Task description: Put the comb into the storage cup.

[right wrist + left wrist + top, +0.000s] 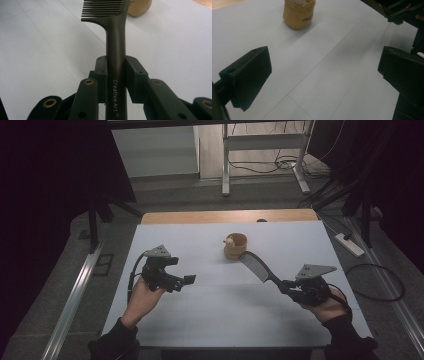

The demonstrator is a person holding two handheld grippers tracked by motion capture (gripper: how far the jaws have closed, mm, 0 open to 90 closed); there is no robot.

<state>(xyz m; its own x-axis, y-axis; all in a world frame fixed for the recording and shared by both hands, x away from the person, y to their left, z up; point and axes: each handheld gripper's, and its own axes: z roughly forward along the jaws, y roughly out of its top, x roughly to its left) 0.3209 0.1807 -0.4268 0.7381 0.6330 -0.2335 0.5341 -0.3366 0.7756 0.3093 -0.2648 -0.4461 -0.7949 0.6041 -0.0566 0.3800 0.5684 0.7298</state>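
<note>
In the high view, the right gripper (289, 287) at lower right clamps the handle of a dark comb (256, 265), whose teeth reach up toward the tan cup (235, 245) at centre. The left gripper (186, 281) hovers at left over the white table (225, 320).

The left gripper view shows its jaws wide apart, the cup (298, 14) at top.

In the right gripper view, both jaws squeeze the comb (115, 50) handle, marked "Creative Art".

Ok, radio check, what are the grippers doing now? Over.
Right gripper shut on comb handle, teeth near tan cup. Left gripper open, holding nothing. Nothing between comb and cup.
</note>
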